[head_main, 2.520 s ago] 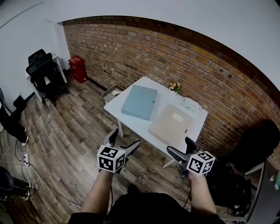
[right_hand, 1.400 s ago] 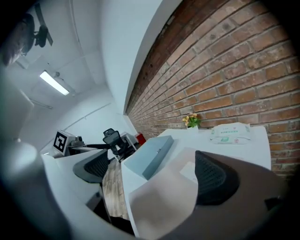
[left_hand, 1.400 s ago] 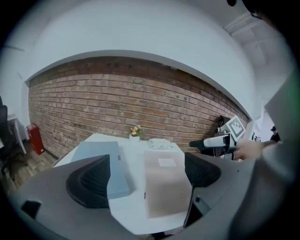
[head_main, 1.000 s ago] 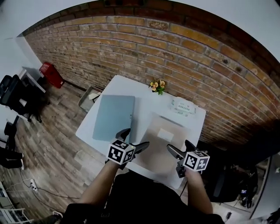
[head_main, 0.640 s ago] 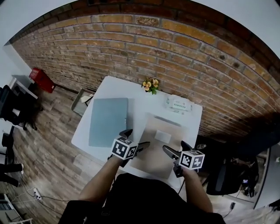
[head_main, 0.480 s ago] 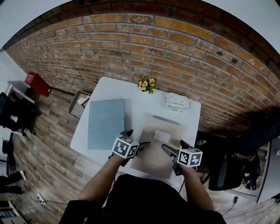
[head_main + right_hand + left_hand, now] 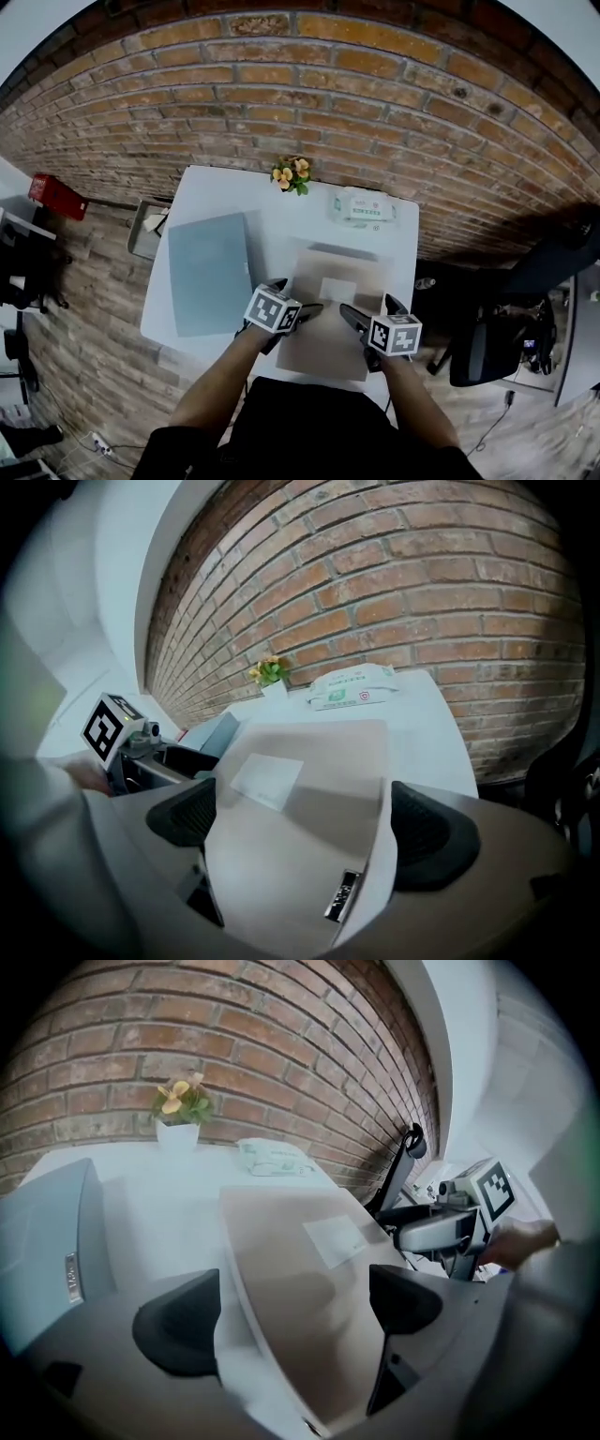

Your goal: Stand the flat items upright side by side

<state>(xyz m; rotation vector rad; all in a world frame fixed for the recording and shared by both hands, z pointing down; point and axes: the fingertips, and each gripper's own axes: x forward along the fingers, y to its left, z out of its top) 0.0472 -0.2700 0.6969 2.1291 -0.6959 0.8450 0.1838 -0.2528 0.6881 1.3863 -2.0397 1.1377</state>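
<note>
Beige case and blue-grey case both lie flat on the white table. You have just closed in on the table, so your left gripper and right gripper now hover over the beige case's near edge, jaws wide apart and empty. Lifting can begin.

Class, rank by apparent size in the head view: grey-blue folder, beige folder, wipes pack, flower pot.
1. grey-blue folder and beige folder, too alike to rank.
2. wipes pack.
3. flower pot.
</note>
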